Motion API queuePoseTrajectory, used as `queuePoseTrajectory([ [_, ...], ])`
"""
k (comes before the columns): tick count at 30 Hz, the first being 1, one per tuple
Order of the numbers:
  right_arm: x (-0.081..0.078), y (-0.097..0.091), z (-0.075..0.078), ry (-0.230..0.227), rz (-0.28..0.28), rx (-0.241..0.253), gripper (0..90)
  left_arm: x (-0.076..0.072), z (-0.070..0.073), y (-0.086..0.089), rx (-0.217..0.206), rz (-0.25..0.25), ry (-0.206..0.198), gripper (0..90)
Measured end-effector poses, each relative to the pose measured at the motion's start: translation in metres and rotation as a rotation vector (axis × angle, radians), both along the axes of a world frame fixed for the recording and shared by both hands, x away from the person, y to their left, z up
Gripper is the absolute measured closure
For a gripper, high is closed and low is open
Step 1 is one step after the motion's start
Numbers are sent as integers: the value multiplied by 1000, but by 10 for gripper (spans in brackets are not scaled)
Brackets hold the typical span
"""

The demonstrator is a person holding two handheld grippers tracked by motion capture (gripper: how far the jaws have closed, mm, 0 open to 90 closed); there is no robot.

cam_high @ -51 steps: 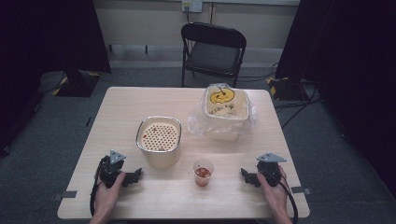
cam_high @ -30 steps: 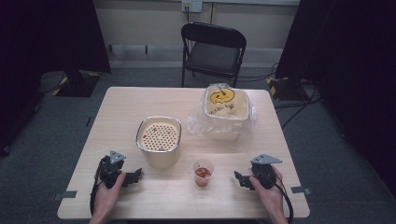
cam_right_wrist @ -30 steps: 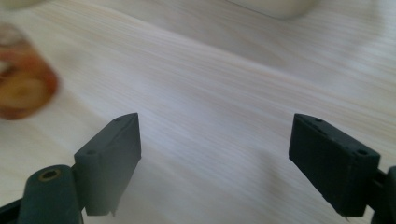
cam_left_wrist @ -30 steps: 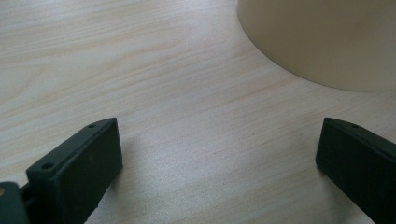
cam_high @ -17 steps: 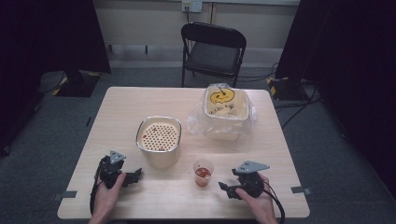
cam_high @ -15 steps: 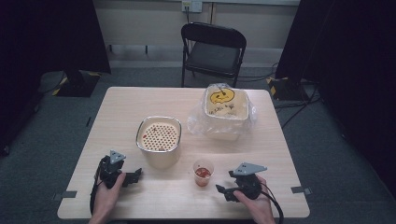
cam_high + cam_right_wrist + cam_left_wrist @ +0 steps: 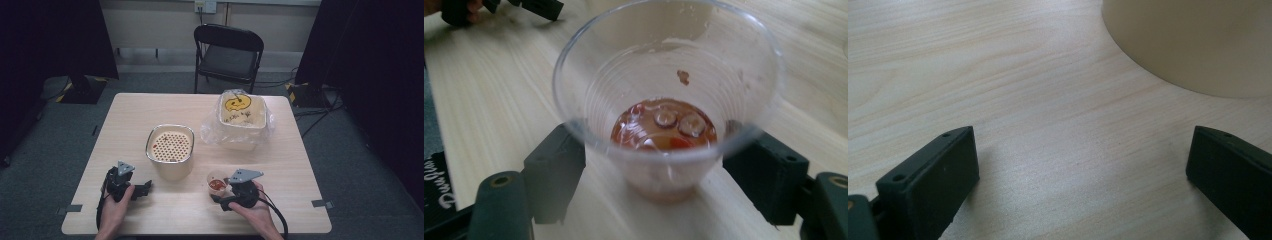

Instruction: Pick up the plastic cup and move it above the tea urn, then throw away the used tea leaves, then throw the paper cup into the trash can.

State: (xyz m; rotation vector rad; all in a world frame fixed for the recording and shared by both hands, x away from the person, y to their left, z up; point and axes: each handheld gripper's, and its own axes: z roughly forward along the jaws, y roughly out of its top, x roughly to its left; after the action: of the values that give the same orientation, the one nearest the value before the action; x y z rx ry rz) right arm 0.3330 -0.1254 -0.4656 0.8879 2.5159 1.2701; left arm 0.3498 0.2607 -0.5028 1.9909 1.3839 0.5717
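A clear plastic cup [image 7: 217, 181] with a little red liquid and food bits stands upright on the table near the front. My right gripper [image 7: 219, 193] reaches it from the right. In the right gripper view the cup [image 7: 664, 125] sits between the two jaws, which have just been closing and now press its lower sides. My left gripper [image 7: 144, 189] rests at the front left and stands wide open over bare wood [image 7: 1080, 170], with nothing between its jaws. It points toward the beige container [image 7: 170, 150].
The beige container [image 7: 1193, 45] has a perforated insert and stands left of the cup. A bag-lined bin [image 7: 240, 117] with a yellow smiley sits at the back right. A black chair [image 7: 227, 52] stands beyond the wooden table [image 7: 150, 110].
My right gripper has moved left across the table to the cup, and its jaws now stand around it. The left gripper and the cup have stayed in place.
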Motion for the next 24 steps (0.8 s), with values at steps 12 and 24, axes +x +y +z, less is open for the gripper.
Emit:
queuePoseTrajectory([
  [12, 13, 11, -11, -25, 32, -7, 340, 0, 0, 0, -4, 3, 0, 0],
  [24, 17, 8, -4, -31, 26, 11, 432, 0, 0, 0, -1, 4, 0, 0],
])
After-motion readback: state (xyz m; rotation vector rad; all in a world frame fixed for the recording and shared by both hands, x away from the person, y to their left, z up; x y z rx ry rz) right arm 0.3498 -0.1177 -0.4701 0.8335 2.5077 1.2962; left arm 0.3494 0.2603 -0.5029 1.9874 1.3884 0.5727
